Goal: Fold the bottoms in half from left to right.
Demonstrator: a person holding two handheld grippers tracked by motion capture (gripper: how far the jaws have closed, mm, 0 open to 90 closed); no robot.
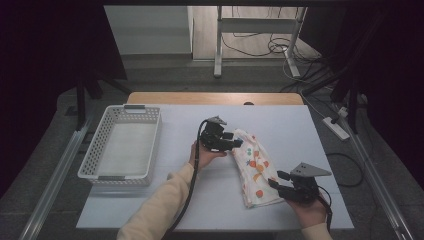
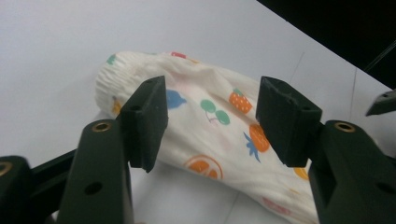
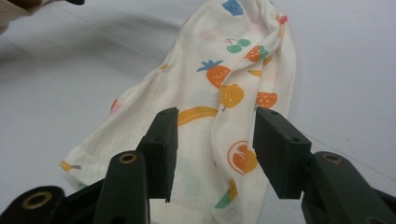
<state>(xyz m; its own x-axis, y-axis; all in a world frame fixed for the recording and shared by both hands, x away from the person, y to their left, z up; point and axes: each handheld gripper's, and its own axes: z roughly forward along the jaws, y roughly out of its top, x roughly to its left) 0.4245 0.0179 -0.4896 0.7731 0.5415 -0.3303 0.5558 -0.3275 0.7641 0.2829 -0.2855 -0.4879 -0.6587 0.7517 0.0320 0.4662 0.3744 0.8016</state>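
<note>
The fruit-print cloth (image 1: 254,168) lies folded into a long narrow strip just right of centre in the high view, on the white table (image 1: 190,120). Its long axis runs from the gathered, elastic end near the middle of the frame down to the looser hem at the lower right. That axis is what my next move turns on, since each of my 2 grippers sits at 1 end of it.

My left gripper (image 1: 235,142) is at the upper end, pointing toward the right of the frame. In the left gripper view its jaws stand apart with the gathered end of the cloth (image 2: 210,121) lying between and beyond them, and the pads do not press on the fabric. My right gripper (image 1: 276,181) is at the lower end, at the bottom right of the high view, pointing toward the left of the frame. In the right gripper view its jaws are also apart, astride the cloth (image 3: 219,107) near the hem, nothing clamped.

I judge both hands equally near, each to its own end, so a grip on both ends looks ready.

The white basket (image 1: 122,147) sits well apart at the left of the frame.
</note>
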